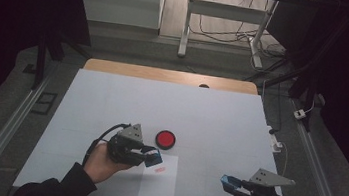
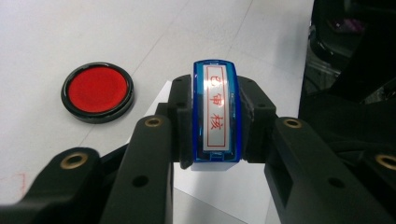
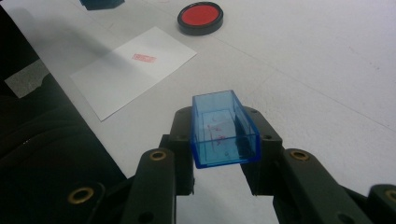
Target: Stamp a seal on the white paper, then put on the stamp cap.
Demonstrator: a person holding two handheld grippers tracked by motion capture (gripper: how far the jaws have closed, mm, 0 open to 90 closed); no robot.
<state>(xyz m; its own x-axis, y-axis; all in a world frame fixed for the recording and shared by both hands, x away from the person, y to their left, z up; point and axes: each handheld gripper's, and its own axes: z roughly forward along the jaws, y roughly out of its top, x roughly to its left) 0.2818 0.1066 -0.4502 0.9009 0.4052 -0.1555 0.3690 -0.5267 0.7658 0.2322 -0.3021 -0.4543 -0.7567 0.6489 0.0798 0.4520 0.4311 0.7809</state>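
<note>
Gripping a blue stamp (image 2: 216,112), the left tongs (image 2: 215,122); the right tongs (image 3: 225,135) clamped around its clear blue cap (image 3: 223,129).

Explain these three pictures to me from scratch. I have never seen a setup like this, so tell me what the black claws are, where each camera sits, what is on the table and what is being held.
No robot here: a person holds a hand-operated two-jaw gripper in each hand. The high view looks down from above the person's side of the white table, with the left gripper and right gripper coming in from below. The other two pictures come from small cameras riding on each gripper, looking along its black jaws.

On the table lie a round red ink pad and a sheet of paper that already carries a red stamp mark.

The left gripper is closed on a blue stamp with red characters on its label. The right gripper grips a clear blue plastic cap, probably the stamp's cover.
</note>
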